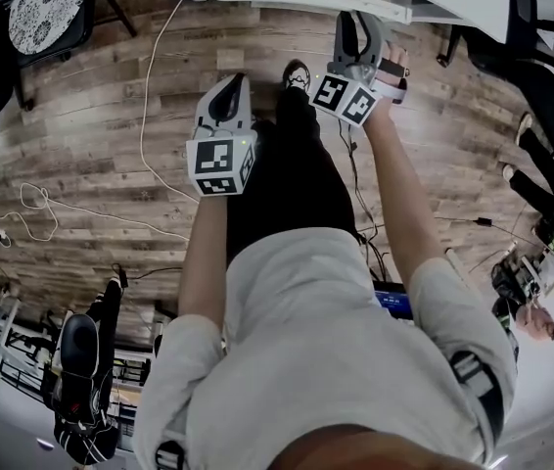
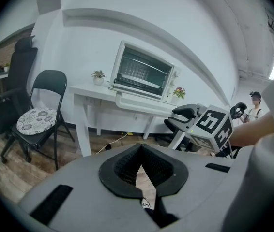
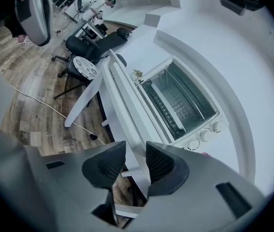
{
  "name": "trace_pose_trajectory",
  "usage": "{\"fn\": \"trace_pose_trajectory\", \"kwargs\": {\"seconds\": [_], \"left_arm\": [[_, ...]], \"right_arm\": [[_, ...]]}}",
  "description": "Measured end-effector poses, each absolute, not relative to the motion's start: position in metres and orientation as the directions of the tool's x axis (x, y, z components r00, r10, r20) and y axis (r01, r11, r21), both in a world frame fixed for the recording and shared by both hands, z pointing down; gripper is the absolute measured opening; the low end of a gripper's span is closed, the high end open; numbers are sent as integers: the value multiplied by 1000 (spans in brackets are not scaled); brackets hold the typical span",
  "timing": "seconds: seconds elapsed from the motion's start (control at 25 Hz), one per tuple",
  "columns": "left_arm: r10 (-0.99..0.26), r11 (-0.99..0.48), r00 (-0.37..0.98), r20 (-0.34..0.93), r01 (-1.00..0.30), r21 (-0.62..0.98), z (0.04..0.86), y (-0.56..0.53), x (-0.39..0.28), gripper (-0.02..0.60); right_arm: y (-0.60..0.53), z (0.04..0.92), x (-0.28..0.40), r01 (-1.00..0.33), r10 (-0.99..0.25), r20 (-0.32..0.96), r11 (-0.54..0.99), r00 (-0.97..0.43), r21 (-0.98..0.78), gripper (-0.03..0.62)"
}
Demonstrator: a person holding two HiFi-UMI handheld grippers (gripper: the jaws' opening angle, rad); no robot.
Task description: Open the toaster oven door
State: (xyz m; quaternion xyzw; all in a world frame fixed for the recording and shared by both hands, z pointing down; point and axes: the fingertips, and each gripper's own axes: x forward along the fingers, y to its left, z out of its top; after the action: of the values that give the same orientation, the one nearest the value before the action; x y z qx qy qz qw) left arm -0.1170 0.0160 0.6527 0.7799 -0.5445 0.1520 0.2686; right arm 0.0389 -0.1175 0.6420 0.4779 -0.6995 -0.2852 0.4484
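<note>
The white toaster oven stands on a white table against the wall. Its door lies folded down flat, so the wire rack inside shows. My right gripper is at the near end of the door. The door's white front edge fills the gap between the right gripper's pads. My left gripper hangs back over the floor, well short of the table. Its jaw tips are together with nothing between them.
A black folding chair with a patterned cushion and an office chair stand left of the table. Small potted plants flank the oven. A white cable trails over the wooden floor. Another person stands far right.
</note>
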Motion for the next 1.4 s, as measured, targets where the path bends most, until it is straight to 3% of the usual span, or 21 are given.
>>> {"fn": "trace_pose_trajectory", "kwargs": {"seconds": [1.4], "left_arm": [[-727,-313,392,564,-920,236,686,12,-101,17]], "right_arm": [[-124,675,46,-436,-967,246,250,-66,865,121]]}}
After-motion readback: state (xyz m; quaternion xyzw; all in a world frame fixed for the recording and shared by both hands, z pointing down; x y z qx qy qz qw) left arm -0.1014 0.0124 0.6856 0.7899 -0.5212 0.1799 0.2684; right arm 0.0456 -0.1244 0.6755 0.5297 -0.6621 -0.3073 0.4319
